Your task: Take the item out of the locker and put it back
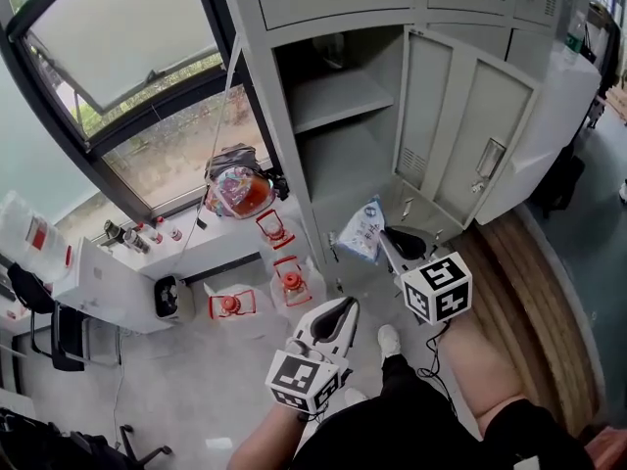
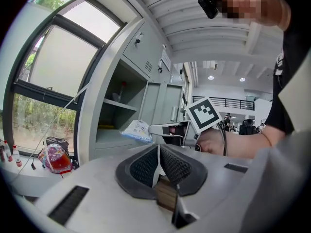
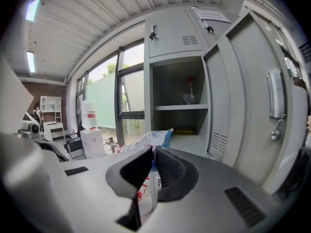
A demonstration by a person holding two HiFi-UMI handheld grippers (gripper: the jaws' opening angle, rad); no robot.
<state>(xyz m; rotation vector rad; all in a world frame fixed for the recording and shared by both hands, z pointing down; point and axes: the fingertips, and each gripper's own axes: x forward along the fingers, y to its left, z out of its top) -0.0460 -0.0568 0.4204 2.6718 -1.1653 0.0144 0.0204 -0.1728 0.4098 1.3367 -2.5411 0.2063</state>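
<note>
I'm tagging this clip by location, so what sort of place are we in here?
Probably an office or workplace locker area. There is a bank of grey metal lockers with one compartment standing open, a large window right beside it, and a black office chair on the floor off to the side.

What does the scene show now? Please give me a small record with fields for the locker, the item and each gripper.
Locker: grey metal locker, its door swung open, one shelf inside
Item: white and blue plastic packet, in the air at the front of the lower compartment
Right: right gripper shut on the packet's edge
Left: left gripper shut, nothing between its jaws, held back from the locker
</note>
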